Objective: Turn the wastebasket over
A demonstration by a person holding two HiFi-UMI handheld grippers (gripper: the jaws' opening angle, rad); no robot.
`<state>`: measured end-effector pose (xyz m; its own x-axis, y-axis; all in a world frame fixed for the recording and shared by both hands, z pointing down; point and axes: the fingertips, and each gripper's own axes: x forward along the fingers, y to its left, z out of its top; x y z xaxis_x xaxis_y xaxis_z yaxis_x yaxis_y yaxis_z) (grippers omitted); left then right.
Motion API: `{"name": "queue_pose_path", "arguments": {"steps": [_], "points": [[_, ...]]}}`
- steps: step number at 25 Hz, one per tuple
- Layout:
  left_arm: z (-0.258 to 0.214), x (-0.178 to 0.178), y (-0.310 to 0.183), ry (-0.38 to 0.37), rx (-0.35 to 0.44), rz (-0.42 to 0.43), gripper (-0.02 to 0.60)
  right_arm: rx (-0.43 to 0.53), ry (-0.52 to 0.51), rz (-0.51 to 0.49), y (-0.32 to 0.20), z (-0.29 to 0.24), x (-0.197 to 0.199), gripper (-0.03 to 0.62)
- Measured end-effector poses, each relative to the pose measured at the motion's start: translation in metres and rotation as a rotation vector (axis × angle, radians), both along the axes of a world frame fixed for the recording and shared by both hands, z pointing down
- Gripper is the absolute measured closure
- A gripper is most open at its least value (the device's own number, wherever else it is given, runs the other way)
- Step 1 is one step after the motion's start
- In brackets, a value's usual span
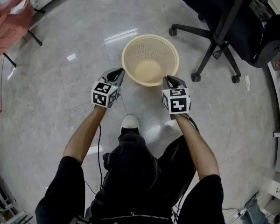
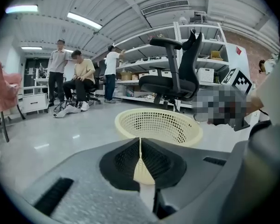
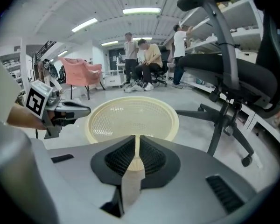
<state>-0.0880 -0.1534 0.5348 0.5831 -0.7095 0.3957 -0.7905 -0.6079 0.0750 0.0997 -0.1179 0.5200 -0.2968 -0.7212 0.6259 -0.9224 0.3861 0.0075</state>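
Note:
A cream mesh wastebasket (image 1: 150, 59) stands upright on the grey floor, mouth up, straight ahead of me. My left gripper (image 1: 121, 73) is at its left rim and my right gripper (image 1: 169, 80) at its right rim. In the left gripper view the black pads of the left gripper (image 2: 140, 146) are pressed together on a thin edge of the wastebasket (image 2: 159, 125) rim. The right gripper view shows the same: the right gripper (image 3: 136, 144) pinches the near rim of the wastebasket (image 3: 133, 118), and the left gripper (image 3: 71, 110) is on the opposite side.
A black office chair (image 1: 220, 28) on castors stands close to the right of the basket. A pink chair (image 1: 8, 23) is far left. My white shoe (image 1: 129, 122) is just behind the basket. Shelving (image 2: 144, 73) and several people (image 2: 80, 80) are further off.

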Motion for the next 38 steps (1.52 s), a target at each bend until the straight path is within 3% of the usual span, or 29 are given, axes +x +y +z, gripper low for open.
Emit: {"name": "queue_pose_path", "arguments": {"steps": [4,10,18,25,30,38], "points": [[-0.015,-0.005,0.005,0.004,0.062,-0.007,0.577,0.103,-0.048,0.013,-0.007,-0.026,0.009,0.568],[-0.042,-0.003,0.007,0.026,0.100,0.035,0.577,0.204,-0.114,-0.048,-0.011,-0.066,0.004,0.572],[-0.074,0.010,-0.002,0.058,0.117,0.090,0.577,0.153,-0.073,-0.055,-0.026,-0.053,-0.008,0.572],[-0.104,0.029,-0.042,0.109,0.142,0.136,0.577,0.156,-0.078,-0.058,-0.053,-0.071,-0.009,0.576],[-0.147,0.045,-0.067,0.128,0.142,0.170,0.578,0.159,-0.095,-0.034,-0.077,-0.109,-0.003,0.576],[-0.260,0.033,-0.048,0.158,0.058,0.144,0.577,0.087,-0.054,-0.019,-0.046,-0.221,-0.015,0.580]]}}
